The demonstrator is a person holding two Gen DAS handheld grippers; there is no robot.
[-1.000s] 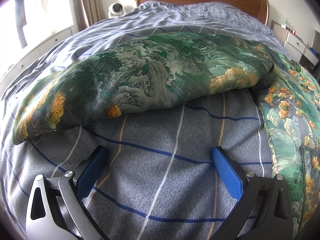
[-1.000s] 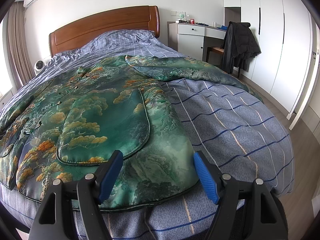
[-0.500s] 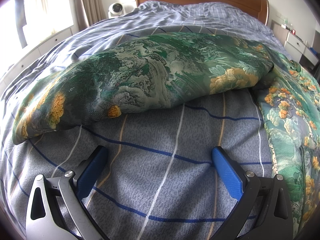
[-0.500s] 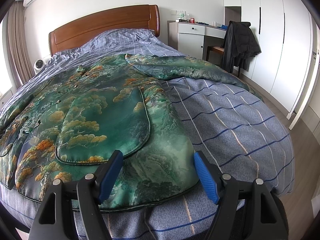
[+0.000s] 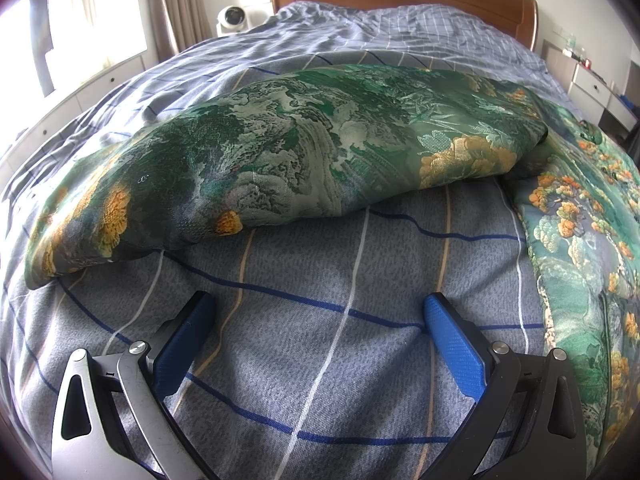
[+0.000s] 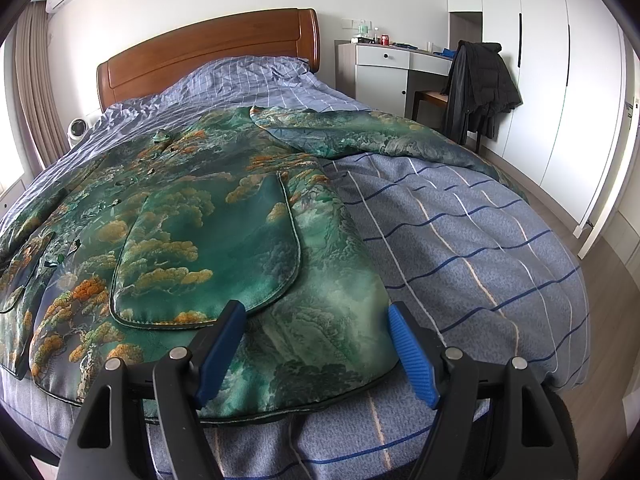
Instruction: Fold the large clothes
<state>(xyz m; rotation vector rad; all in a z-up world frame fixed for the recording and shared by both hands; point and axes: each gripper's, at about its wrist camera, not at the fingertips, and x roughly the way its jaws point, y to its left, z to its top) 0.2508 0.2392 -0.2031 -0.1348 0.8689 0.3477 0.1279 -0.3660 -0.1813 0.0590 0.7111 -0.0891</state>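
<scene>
A large green coat with orange and gold tree patterns (image 6: 192,240) lies spread flat on the bed, a big pocket (image 6: 208,256) on its front. Its one sleeve (image 6: 360,136) stretches out to the right. In the left wrist view the other sleeve (image 5: 280,152) lies across the blue checked duvet (image 5: 320,320), with the coat body (image 5: 584,240) at the right edge. My left gripper (image 5: 316,308) hovers open over bare duvet, short of that sleeve. My right gripper (image 6: 314,316) is open above the coat's lower hem, nothing between its blue pads.
A wooden headboard (image 6: 208,52) stands at the far end. A white desk (image 6: 384,68) and a chair with a black jacket (image 6: 480,80) are at the right, beside white wardrobes (image 6: 540,80). A small white fan (image 5: 232,16) and curtains (image 5: 176,0) are left.
</scene>
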